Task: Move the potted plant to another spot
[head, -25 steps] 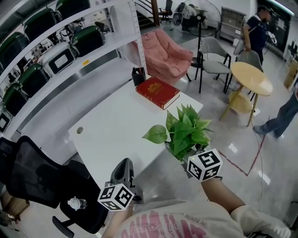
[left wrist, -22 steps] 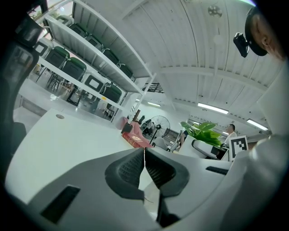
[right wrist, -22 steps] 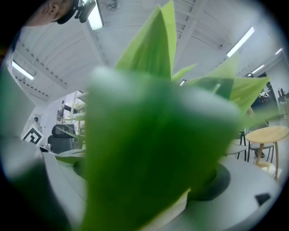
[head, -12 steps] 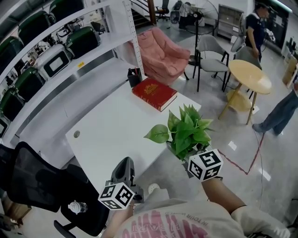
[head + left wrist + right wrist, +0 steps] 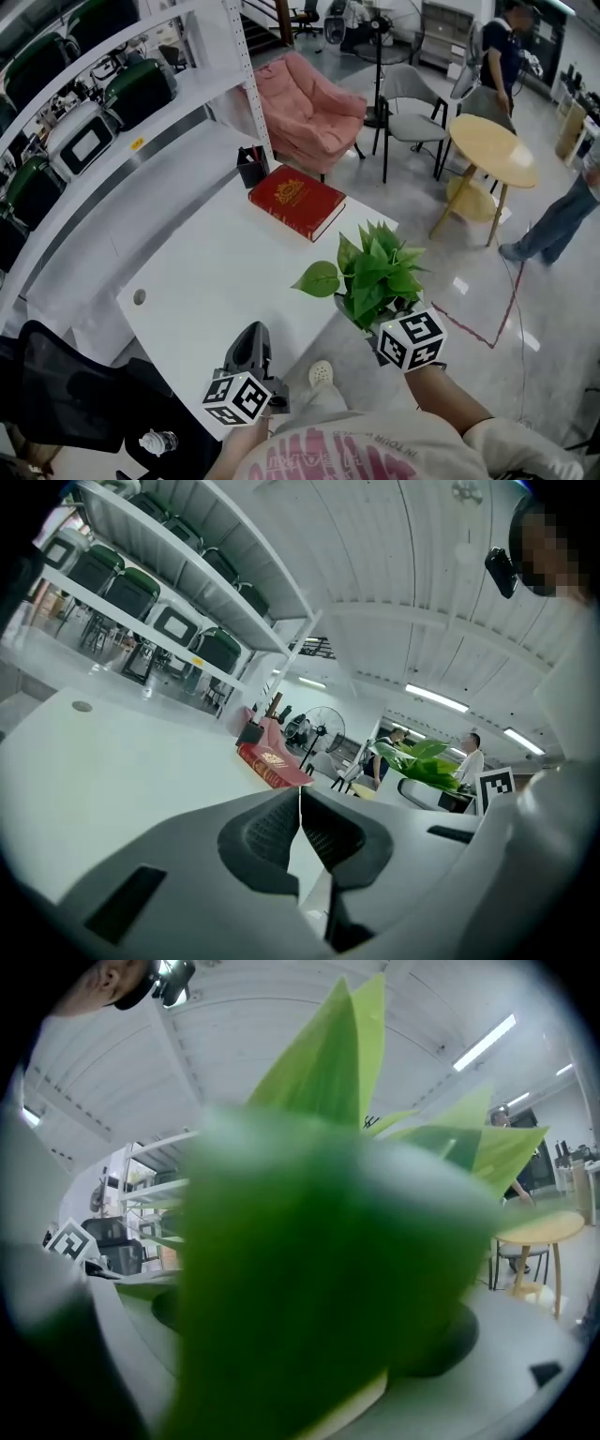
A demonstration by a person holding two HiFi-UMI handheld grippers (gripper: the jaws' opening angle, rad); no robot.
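The potted plant [image 5: 375, 272] has broad green leaves and hangs at the right edge of the white table [image 5: 206, 272], partly over the floor. My right gripper [image 5: 377, 317] is shut on it from below; the leaves hide the pot and the jaws. In the right gripper view the blurred leaves [image 5: 328, 1241] fill the frame between the jaws of the right gripper [image 5: 319, 1335]. My left gripper [image 5: 250, 330] is shut and empty by the table's front edge. The left gripper view has the left gripper [image 5: 300, 819] with pads touching, and the plant [image 5: 422, 761] off to the right.
A red book [image 5: 295, 200] and a black pen holder [image 5: 249, 167] lie at the table's far end. Shelves with cases [image 5: 131, 89] run along the left. A black office chair [image 5: 66, 403] stands front left. A pink armchair [image 5: 305, 112], a round wooden table [image 5: 492, 155] and two people are beyond.
The head view has shifted, so the table and book sit further left and lower. Both grippers and the held plant keep nearly the same places in view.
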